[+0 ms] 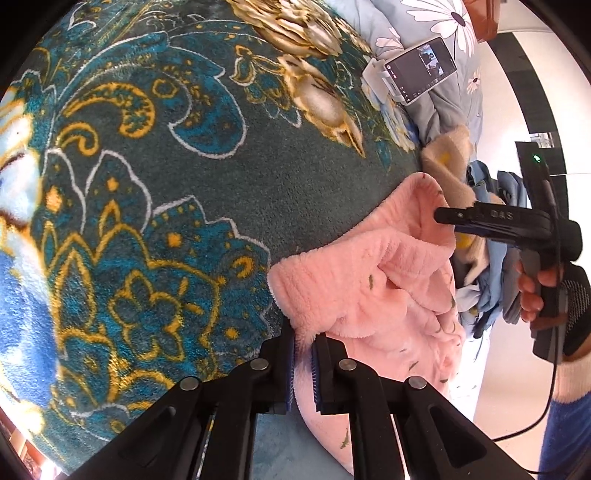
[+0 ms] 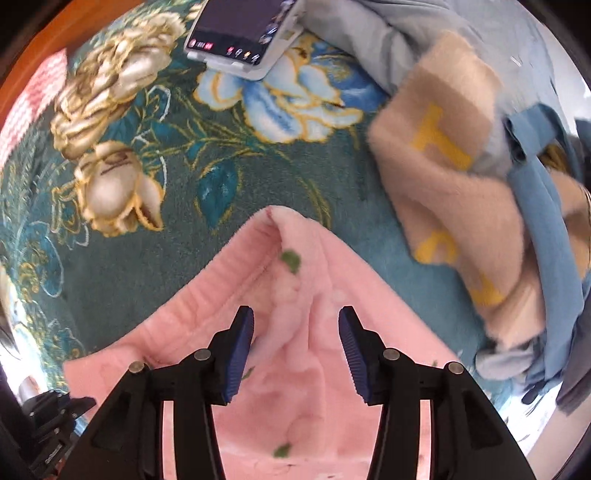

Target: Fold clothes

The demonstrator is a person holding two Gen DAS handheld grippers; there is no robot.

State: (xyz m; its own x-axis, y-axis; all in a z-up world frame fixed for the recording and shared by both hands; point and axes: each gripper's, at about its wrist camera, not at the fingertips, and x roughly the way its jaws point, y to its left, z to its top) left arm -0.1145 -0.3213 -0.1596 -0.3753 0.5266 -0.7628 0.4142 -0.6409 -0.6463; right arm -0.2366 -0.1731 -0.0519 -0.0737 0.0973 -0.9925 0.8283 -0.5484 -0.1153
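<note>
On the teal floral blanket (image 1: 192, 177), the pink fleece garment (image 1: 373, 280) lies rumpled near the blanket's edge, and everything else here sits relative to it. Your left gripper (image 1: 303, 354) is clamped on the garment's ribbed hem, with a tuft of pink pile pinched between the blue pads (image 1: 290, 373) at the corner nearest that camera. Your right gripper (image 2: 296, 347) hangs over the garment's middle with its jaws spread wide apart; pink fabric fills the gap beneath them, and whether the pads (image 2: 240, 354) touch the fleece you cannot tell from these views. From the left wrist view, that same right gripper (image 1: 448, 219) reaches in from the side with its tip at the garment's far fold.

The garment's pointed far corner (image 2: 273, 214) rests on the blanket, and small green marks (image 2: 290, 260) dot the pink pile. Beyond the garment on its right side lies a beige fleece piece with yellow letters (image 2: 454, 192), tangled with blue clothes (image 2: 543, 221), close to the pink garment but separated from it by a strip of blanket. Farther past the garment's far corner, a phone in a white holder (image 2: 240, 33) stands on the blanket against a grey-blue daisy-print quilt (image 1: 439, 22).
</note>
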